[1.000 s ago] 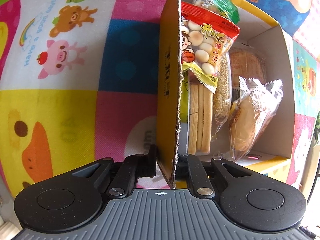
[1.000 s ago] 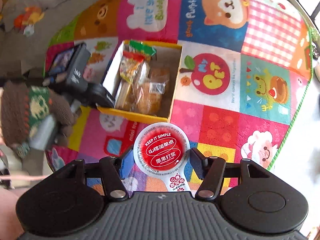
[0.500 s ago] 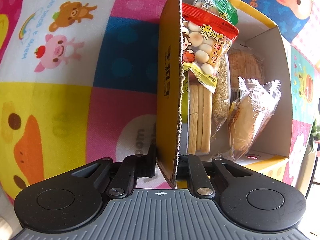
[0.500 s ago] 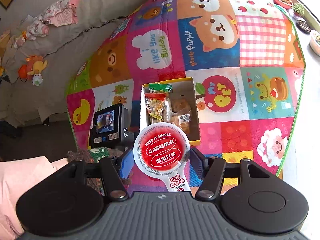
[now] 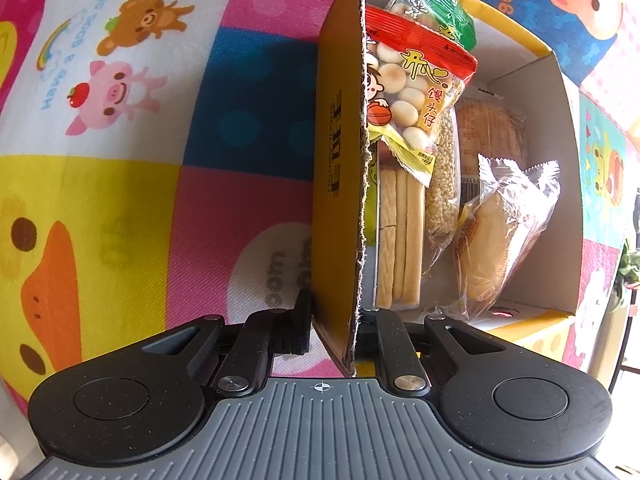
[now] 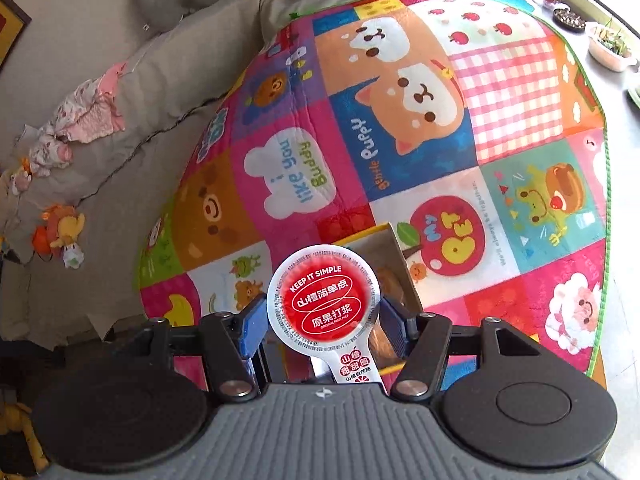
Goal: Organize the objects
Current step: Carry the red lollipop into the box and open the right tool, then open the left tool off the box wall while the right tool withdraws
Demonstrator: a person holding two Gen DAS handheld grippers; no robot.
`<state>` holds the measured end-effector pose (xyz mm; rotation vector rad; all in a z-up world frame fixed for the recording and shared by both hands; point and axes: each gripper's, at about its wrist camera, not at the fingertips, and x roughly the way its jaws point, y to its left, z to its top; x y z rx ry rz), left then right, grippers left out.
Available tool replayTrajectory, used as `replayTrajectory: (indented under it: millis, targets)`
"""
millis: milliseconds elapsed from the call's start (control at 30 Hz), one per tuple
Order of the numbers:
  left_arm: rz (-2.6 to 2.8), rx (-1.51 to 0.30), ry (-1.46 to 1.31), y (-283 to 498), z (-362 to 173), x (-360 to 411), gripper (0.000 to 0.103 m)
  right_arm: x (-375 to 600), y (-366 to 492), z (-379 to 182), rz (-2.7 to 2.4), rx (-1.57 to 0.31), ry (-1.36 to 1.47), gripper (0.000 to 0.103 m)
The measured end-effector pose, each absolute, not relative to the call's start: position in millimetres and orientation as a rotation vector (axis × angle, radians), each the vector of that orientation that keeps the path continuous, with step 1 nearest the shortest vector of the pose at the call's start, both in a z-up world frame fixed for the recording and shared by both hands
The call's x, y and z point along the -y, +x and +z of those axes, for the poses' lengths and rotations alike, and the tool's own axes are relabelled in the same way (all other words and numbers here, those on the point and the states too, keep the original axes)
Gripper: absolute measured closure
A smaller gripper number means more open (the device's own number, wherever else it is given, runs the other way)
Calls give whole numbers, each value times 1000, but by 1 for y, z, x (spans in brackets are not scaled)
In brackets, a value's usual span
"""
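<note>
A yellow cardboard box [image 5: 340,200] stands on the play mat, and my left gripper [image 5: 336,316] is shut on its near side wall, one finger outside and one inside. The box holds a red bag of small buns [image 5: 416,92], a green bag [image 5: 436,12], biscuit sticks [image 5: 400,240] and a wrapped cake [image 5: 496,240]. My right gripper [image 6: 324,320] is shut on a round snack cup with a red foil lid [image 6: 324,304], its blue pads [image 6: 252,328] against the cup's sides. Behind the cup, only a corner of the box [image 6: 384,248] shows.
The colourful cartoon play mat [image 6: 440,140] covers the floor. A grey sofa [image 6: 120,80] with pink clothes and plush toys runs along the mat's far left edge. Plant pots [image 6: 608,44] line the window side at the upper right.
My right gripper has lifted and swung with the cup, so the box has slid down behind the cup and the left hand has left that view. The left gripper keeps its hold on the box wall.
</note>
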<state>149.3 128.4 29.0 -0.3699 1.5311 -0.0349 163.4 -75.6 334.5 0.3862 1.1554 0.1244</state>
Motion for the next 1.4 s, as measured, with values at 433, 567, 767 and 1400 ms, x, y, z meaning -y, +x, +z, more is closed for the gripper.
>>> replayTrajectory:
  millis: [433, 567, 767, 1400]
  targets:
    - [-12, -1520, -363, 157, 29, -118, 88, 107, 154, 291, 60, -1182, 152, 37]
    - [-27, -1497, -323, 163, 30, -110, 89, 114, 138, 254, 60, -1257, 51, 37]
    - [-13, -1478, -311, 166, 30, -110, 90, 113, 122, 212, 112, -1323, -72, 37]
    - [-65, -1207, -92, 169, 40, -61, 88, 120, 123, 107, 268, -1014, -287, 37]
